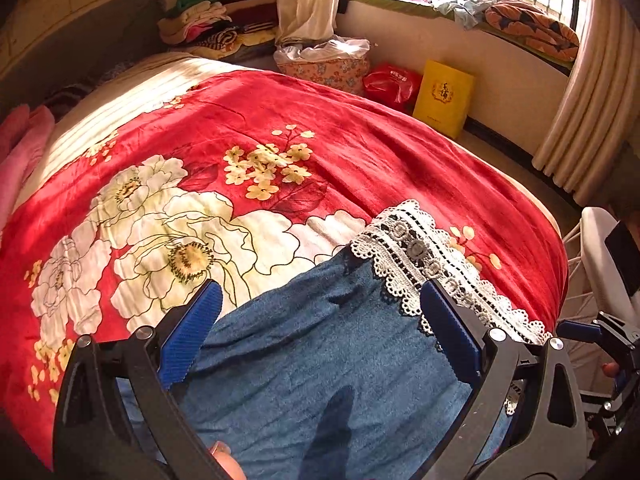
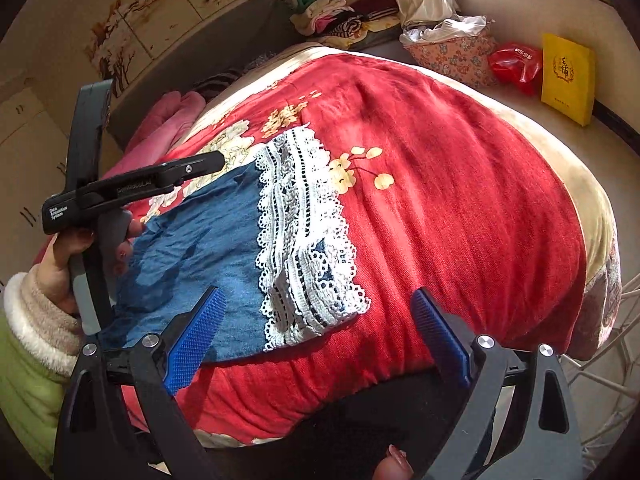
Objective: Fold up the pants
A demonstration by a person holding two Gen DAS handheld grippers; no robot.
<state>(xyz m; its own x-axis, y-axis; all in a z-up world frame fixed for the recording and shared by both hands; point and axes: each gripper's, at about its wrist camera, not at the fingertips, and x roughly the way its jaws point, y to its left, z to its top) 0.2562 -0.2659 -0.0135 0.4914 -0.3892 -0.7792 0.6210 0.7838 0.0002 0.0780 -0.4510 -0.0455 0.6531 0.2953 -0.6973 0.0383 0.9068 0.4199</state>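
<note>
Blue denim pants [image 1: 320, 360] with white lace hems [image 1: 424, 256] lie on a red flowered bedspread [image 1: 248, 112]. My left gripper [image 1: 320, 288] hovers open just over the blue cloth, its blue pads on either side with nothing between them. In the right wrist view the pants [image 2: 208, 248] sit at the left, and the lace hems [image 2: 304, 236] point toward the middle of the bed. My right gripper [image 2: 320, 294] is open above the lower lace edge and the near bed edge. The left gripper [image 2: 218, 158], held by a hand, reaches over the pants' far side.
A headboard [image 2: 192, 60] and pink bedding [image 2: 160, 128] lie at the left. Past the bed stand a flowered basket [image 1: 324, 68], a red bag [image 1: 392, 84] and a yellow box [image 1: 442, 98] on the floor. Folded clothes [image 1: 208, 24] are piled behind. A curtain [image 1: 592, 112] hangs at the right.
</note>
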